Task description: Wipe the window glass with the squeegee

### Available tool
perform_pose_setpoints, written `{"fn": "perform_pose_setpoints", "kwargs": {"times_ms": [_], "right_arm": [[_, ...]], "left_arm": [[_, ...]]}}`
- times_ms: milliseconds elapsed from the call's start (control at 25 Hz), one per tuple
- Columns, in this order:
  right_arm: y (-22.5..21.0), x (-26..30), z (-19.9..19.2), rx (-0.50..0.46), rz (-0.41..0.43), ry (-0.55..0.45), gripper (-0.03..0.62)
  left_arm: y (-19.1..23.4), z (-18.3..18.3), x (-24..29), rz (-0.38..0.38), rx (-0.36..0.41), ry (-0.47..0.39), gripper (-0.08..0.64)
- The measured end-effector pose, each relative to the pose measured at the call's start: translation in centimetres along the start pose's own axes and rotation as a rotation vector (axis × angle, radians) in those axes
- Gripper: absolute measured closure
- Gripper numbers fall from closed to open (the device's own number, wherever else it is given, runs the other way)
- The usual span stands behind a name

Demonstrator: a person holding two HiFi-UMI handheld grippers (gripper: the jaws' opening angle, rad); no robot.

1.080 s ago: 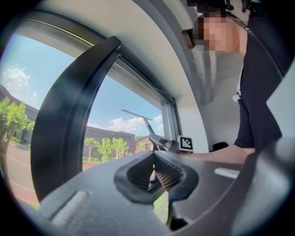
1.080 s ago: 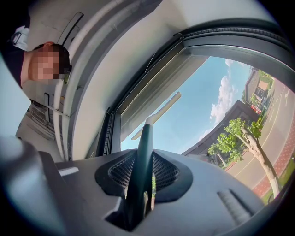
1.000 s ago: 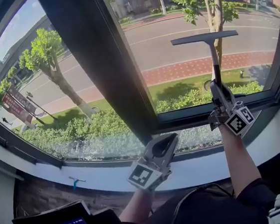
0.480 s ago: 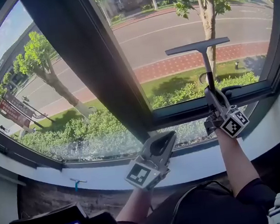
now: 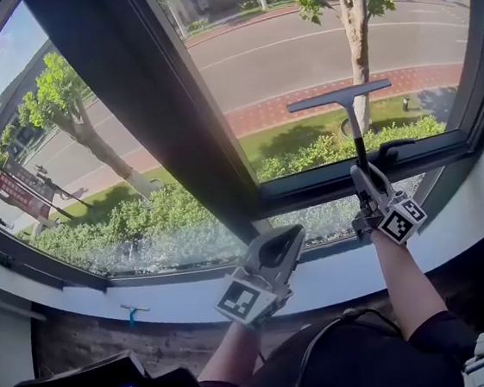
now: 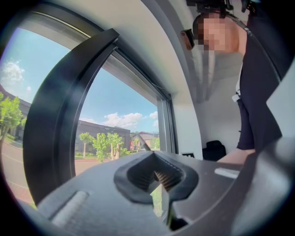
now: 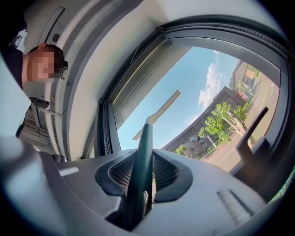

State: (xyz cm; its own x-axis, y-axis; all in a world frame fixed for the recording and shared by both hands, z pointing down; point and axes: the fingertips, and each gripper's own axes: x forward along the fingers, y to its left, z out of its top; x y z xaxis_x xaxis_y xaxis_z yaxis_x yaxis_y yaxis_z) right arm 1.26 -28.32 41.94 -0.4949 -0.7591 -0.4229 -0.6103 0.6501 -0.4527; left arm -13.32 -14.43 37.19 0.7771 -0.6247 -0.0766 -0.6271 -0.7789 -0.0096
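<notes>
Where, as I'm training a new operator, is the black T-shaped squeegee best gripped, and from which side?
Take the black T-shaped squeegee by its slim straight handle, low down, coming from below along the shaft. The right gripper holds it so, jaws shut on the handle. That probably leaves the wide blade free to lie flat on the window glass.

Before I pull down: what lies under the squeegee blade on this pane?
Under the squeegee blade is bare glass, then the black window handle and the lower frame. The right gripper, shut on the squeegee's shaft, hides the frame strip behind it.
</notes>
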Motion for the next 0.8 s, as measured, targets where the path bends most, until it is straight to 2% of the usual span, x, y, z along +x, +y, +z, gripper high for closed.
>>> {"fn": "perform_pose_setpoints", "kwargs": {"times_ms": [800], "right_arm": [[-2.3, -4.4, -5.2, 0.088, -0.065, 0.110, 0.495]], "left_arm": [[-0.9, -0.5, -0.2, -0.004, -0.024, 0.012, 0.557]]}}
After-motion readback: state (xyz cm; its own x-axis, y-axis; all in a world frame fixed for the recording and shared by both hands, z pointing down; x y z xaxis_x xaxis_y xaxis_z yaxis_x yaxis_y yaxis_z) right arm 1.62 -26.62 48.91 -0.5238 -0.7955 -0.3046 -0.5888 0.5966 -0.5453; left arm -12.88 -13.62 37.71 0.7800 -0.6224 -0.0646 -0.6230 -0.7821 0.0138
